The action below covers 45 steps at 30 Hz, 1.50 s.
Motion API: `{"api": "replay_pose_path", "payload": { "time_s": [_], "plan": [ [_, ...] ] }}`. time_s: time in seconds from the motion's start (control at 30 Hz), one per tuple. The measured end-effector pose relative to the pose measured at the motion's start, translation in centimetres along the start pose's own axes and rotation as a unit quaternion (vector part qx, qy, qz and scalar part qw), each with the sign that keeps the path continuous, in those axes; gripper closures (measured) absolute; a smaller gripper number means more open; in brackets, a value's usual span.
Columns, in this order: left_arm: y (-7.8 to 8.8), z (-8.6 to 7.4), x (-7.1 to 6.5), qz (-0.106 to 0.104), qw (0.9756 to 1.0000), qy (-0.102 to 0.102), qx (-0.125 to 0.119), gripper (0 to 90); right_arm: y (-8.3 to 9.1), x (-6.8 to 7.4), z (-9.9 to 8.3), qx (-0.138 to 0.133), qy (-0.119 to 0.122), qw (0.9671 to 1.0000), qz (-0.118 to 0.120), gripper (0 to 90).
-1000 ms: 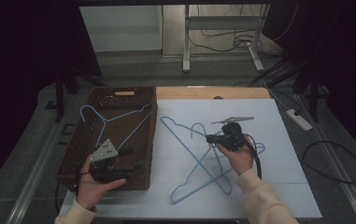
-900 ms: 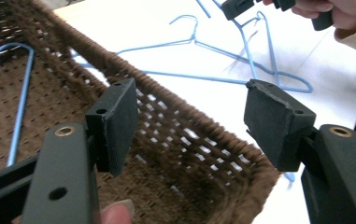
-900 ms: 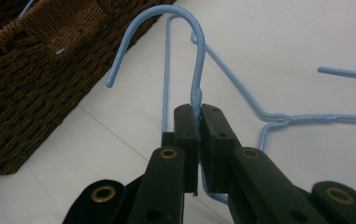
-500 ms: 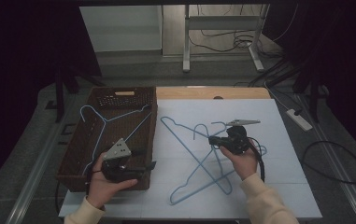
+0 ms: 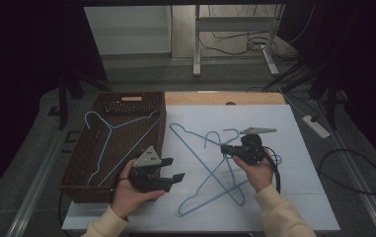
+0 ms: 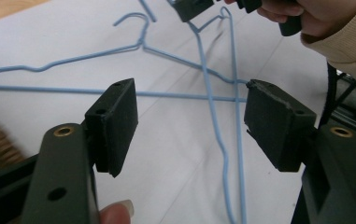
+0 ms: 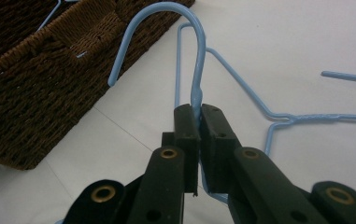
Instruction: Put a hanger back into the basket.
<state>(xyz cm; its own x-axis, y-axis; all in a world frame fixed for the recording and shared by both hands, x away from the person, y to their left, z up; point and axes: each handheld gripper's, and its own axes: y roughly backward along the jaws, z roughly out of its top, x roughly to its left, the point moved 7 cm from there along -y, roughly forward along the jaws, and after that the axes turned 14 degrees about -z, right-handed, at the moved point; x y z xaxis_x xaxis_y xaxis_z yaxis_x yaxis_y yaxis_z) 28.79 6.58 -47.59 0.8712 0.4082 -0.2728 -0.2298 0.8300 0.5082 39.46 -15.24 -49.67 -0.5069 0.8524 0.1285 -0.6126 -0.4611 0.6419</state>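
Right gripper (image 7: 199,119) with jaws pressed together on the twisted neck of a light-blue wire coat hanger (image 7: 192,56), just below its hook; left gripper (image 6: 192,123) with jaws spread wide and empty, aimed at the crossed wires. Held hanger tangled over a second light-blue wire hanger (image 5: 190,136) on the white table sheet (image 5: 299,197), beside a brown woven wicker basket (image 5: 126,101) holding a third light-blue hanger (image 5: 111,143). Probably light, thin, springy and slick; neck the stiffest hold, long bars likely to flex and snag.
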Motion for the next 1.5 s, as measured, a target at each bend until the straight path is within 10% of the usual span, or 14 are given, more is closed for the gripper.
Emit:
{"api": "replay_pose_path", "payload": {
  "time_s": [1.07,1.5],
  "plan": [
    [-9.3,0.3,-1.3,-0.026,0.9946,0.031,0.096,33.8,0.2,0.4,-0.4,-0.007,0.007,1.0000,0.002,85.8],
    [-12.3,-0.8,0.2,-0.020,0.9910,0.052,0.121,52.5,0.5,0.3,-0.4,-0.012,0.005,0.9999,0.003,85.7]
  ]
}}
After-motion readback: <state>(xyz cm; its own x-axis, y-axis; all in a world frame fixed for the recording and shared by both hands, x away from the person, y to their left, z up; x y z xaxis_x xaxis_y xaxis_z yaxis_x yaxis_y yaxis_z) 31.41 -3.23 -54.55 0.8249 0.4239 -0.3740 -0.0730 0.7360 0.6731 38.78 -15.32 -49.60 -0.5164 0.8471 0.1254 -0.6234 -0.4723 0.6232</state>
